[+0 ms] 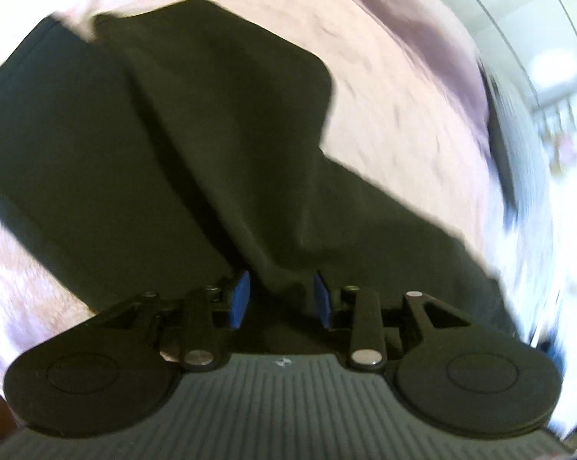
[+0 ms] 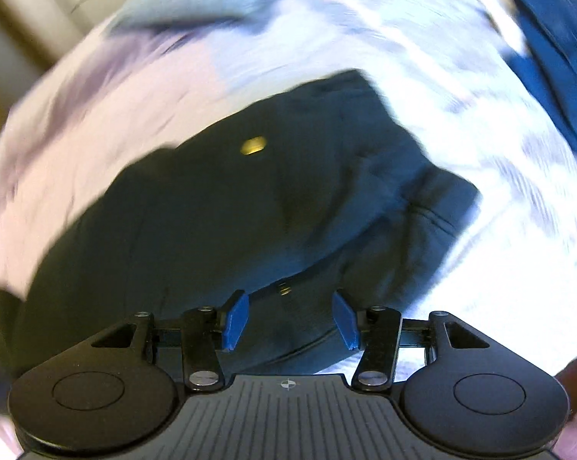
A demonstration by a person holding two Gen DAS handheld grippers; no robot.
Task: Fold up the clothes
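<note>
The left tool (image 1: 281, 297) is seen pointing steeply down at a dark garment (image 1: 165, 145) spread over a pale pinkish bed sheet (image 1: 403, 107). Its blue pads (image 1: 239, 299) stand partly apart. A bunched ridge of the dark cloth runs down into the gap between them. Cloth is seen close against the right pad, but a clear gap is noted beside the left one, so no firm grip is recorded; the fabric lies loosely between the pads.

The right tool (image 2: 290, 320) is likewise seen angled down over the dark garment (image 2: 250, 211). Its blue pads (image 2: 236, 320) stand wide apart, wider than those of the left tool. Dark fabric is seen beneath and between them, with open space on both sides; nothing is gripped. A small brass-coloured fitting (image 2: 284, 288) is noted on the cloth just ahead of the gap, and a yellowish oval mark (image 2: 253, 145) is seen further up the garment.

The garment is recorded as lying on the bed, creased and partly doubled over, with a seamed edge (image 2: 434, 214) visible towards the right in the right wrist view. A blue item (image 2: 557, 57) is seen on the sheet at the upper right, well apart from the garment. Both views are blurred at the edges; finer detail cannot be told.
</note>
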